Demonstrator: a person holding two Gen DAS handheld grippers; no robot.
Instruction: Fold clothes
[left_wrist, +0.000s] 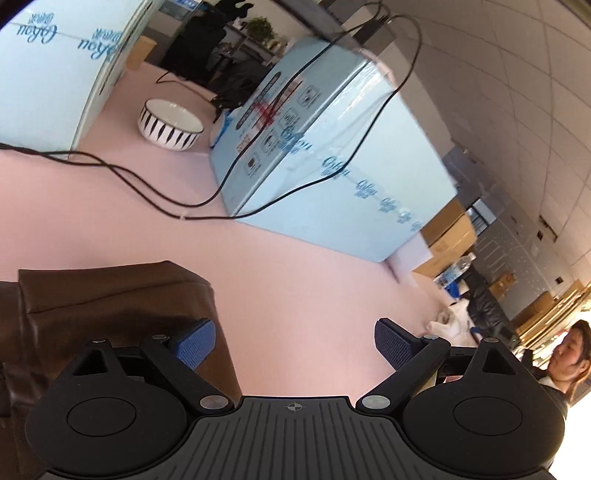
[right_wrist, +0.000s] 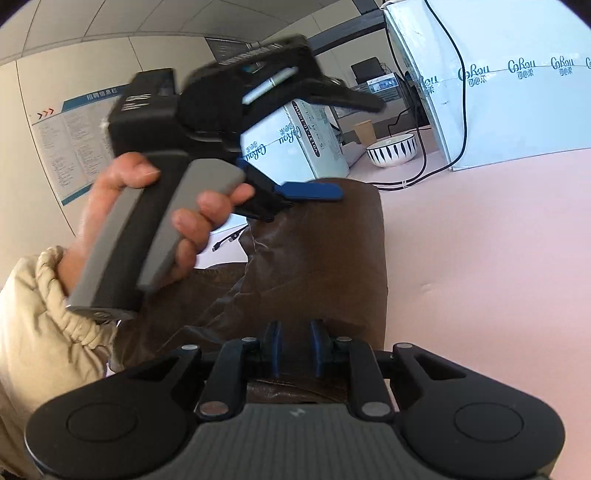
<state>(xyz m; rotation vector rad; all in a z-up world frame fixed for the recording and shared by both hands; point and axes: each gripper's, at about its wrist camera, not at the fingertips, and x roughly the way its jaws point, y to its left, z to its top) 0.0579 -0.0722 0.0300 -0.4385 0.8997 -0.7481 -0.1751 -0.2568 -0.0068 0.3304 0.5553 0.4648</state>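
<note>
So the garment (right_wrist: 317, 258) here is a brown leathery thing, glossy and creased, lying folded into a long strip on the pink worktop (right_wrist: 498, 277). One end reaches toward the back where the pale blue boxes (left_wrist: 332, 147) and the striped bowl (left_wrist: 170, 123) sit, and the other end runs right under the right wrist camera. My guess is it's on the heavier side for clothing, fairly stiff, holds a crease well but wants to spring back, and that shiny face probably slides a bit on itself. Best place to grab is a folded edge or a corner where there's a double layer, not the flat middle. The right gripper (right_wrist: 295, 350) sits low over the near end with its fingers nearly closed, just a narrow gap, and I can't see any fabric actually caught between the pads. The left gripper (left_wrist: 295, 347) has its fingers spread wide with nothing between them. It's tilted down and sits over bare worktop just off the garment's long edge, left finger over the brown. In the right view, the left hand (right_wrist: 147, 221) is wrapped around its handle, a beige puffy sleeve (right_wrist: 44, 332) behind it.
</note>
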